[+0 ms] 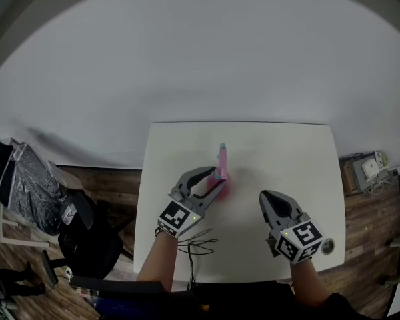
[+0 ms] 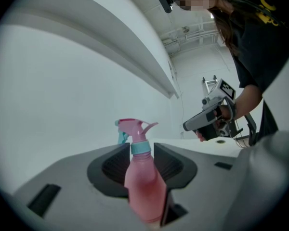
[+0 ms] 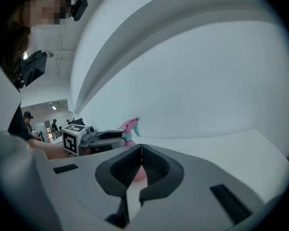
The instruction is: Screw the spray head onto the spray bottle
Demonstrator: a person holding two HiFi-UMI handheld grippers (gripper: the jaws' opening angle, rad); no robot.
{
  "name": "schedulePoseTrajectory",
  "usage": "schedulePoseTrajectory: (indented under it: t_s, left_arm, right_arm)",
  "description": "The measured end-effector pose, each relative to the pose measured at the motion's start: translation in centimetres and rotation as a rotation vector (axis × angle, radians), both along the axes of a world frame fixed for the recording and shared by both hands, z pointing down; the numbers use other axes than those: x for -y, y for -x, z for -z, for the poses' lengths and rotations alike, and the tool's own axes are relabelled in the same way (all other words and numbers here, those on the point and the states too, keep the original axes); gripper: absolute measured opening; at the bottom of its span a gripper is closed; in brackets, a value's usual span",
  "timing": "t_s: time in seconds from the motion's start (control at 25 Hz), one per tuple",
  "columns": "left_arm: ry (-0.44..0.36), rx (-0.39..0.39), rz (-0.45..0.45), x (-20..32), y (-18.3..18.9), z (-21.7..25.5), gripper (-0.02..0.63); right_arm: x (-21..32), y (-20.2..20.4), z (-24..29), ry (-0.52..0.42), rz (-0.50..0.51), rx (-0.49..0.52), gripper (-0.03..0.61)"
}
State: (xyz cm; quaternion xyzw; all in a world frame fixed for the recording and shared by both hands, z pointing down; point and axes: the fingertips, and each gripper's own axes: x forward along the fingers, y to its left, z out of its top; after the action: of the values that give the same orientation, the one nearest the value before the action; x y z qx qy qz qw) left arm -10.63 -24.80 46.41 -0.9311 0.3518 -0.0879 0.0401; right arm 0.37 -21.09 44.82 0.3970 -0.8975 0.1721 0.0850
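The left tool (image 1: 218,178) grips the bottle (image 2: 143,186) upright on the worktop (image 1: 293,152), steadying it; the right tool (image 1: 265,199), clenched empty, sits apart.

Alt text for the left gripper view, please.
The left gripper clamps a pink spray bottle, with its teal-collared spray head on top. Behind it, the right gripper, jaws shut, hovers over the white table.

Place: a lab-style workroom, not a home.
Work surface: a plain white table (image 1: 307,152), its far edge by a bare white wall (image 1: 200,52).
Floor: wood boards (image 1: 367,225); cables and boxes (image 1: 367,169) lie off the table's right edge.
Seating: a black chair (image 1: 80,229) off the left edge.
Overhead: exposed ceiling pipes (image 2: 192,32).
Background: people (image 3: 54,126) standing in a lit hall.
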Motion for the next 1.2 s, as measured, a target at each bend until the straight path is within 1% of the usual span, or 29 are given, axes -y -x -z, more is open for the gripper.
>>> schedulePoseTrajectory:
  t_s: [0.28,0.4,0.44,0.56,0.64,0.72,0.8,0.88,0.92,0.96,1.08,1.2]
  left_arm:
    - [-0.020,0.038,-0.013,0.0,-0.1,0.3,0.138]
    - [-0.032,0.044,-0.006,-0.3,0.1,1.0,0.141]
    - [-0.031,0.047,-0.003,-0.5,0.2,1.2,0.163]
    - [-0.011,0.064,-0.001,-1.0,0.7,1.1,0.260]
    - [0.016,0.089,-0.006,-1.5,0.9,0.0,0.307]
    - [0.057,0.129,-0.007,-1.6,1.1,-2.0,0.334]
    - [0.115,0.163,-0.007,-1.5,1.1,-4.5,0.346]
    - [0.196,0.190,-0.011,-1.1,1.0,-7.1,0.373]
    - [0.239,0.207,-0.017,-0.9,0.8,-8.3,0.442]
    - [0.275,0.224,-0.025,-0.8,0.7,-9.3,0.494]
    - [0.333,0.259,-0.046,-0.3,0.2,-11.4,0.497]
    - [0.346,0.293,-0.060,-0.4,-0.3,-12.4,0.493]
  right_arm:
    - [0.2,0.5,-0.2,-0.001,0.008,0.003,0.006]
    - [0.1,0.4,0.0,-0.007,0.012,0.012,0.006]
    - [0.1,0.4,0.0,-0.009,0.015,0.014,0.006]
    - [0.3,0.3,0.0,-0.009,0.019,0.020,0.006]
    - [0.4,0.3,0.0,-0.009,0.019,0.022,0.006]
    - [0.4,0.3,0.0,-0.009,0.019,0.021,0.006]
    - [0.3,0.4,0.0,-0.008,0.021,0.020,0.006]
    - [0.2,0.6,0.0,-0.007,0.023,0.017,0.006]
    - [0.1,0.6,0.1,-0.006,0.023,0.015,0.006]
    - [0.1,0.7,0.1,-0.006,0.023,0.014,0.006]
    - [0.1,0.5,0.0,-0.003,0.020,0.011,0.006]
    - [-0.3,-0.1,0.1,-0.004,0.013,0.010,0.006]
